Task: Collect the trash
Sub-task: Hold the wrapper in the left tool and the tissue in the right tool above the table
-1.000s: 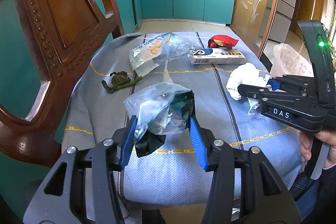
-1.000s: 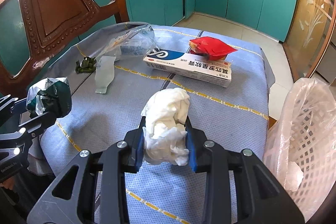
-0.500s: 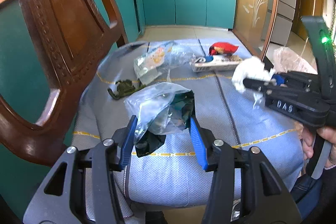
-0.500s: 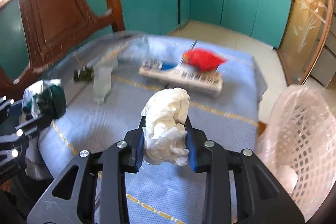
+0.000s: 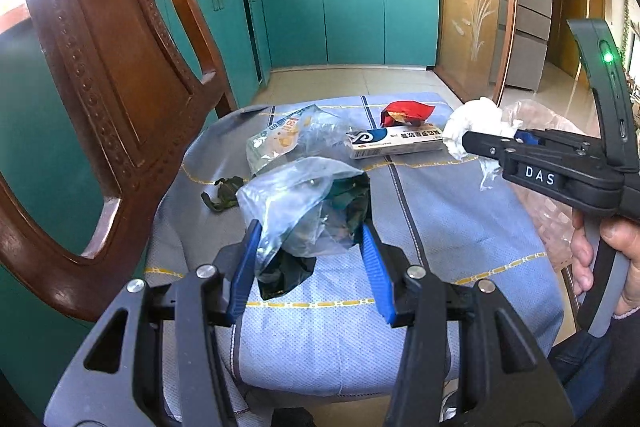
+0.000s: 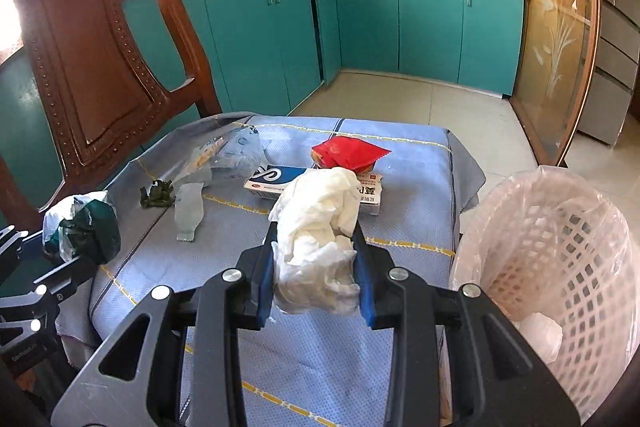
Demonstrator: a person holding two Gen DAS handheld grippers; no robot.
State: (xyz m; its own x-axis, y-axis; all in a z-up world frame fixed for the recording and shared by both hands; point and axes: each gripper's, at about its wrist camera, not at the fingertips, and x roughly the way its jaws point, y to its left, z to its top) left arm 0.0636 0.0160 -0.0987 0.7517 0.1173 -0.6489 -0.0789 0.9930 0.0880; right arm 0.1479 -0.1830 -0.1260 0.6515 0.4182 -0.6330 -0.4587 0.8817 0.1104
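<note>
My left gripper is shut on a crumpled clear plastic bag with dark green stuff inside, held above the blue-clothed table. My right gripper is shut on a wad of white tissue, also lifted off the cloth. In the left wrist view the right gripper shows at the right edge with the tissue at its tip. The left gripper and its bag appear at the left of the right wrist view. A white lattice bin with a clear liner stands beside the table at the right.
On the cloth lie a clear wrapper, a long white and blue box, a red packet, a small dark green scrap and a small clear strip. A carved wooden chair back stands close at the left.
Both grippers have risen with their loads still clamped. The tissue has lifted off the cloth, and the bin shows more fully in the right wrist view.
</note>
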